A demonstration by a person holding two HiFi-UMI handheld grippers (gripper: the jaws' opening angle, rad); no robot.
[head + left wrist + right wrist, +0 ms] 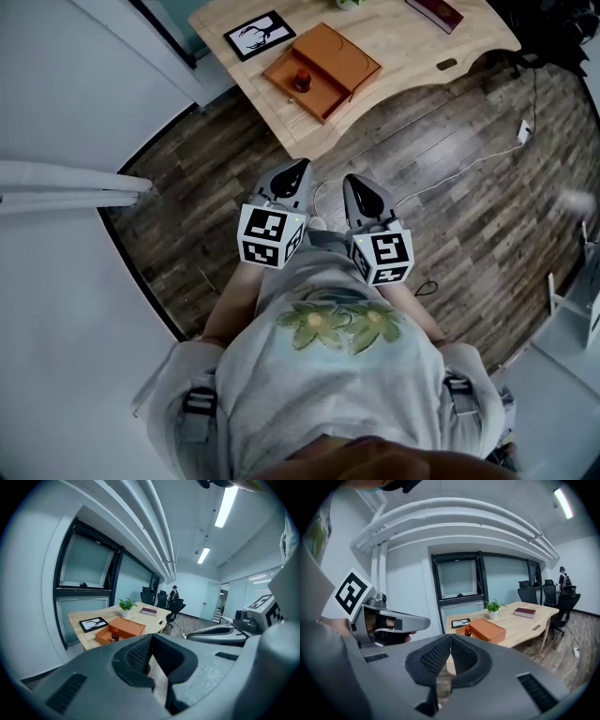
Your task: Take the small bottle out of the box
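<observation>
Our left gripper (291,176) is closed, empty; the small bottle (303,81) stands in the open orange box (330,54) on the table (398,37), well ahead; our right gripper (364,192) is closed too; we should step closer, then spread jaws before reaching.

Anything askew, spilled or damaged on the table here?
Nothing stands out. The small bottle stands upright in the open orange box on the table; the picture frame lies flat beside it. The left gripper and right gripper are shut, empty, short of the table.
</observation>
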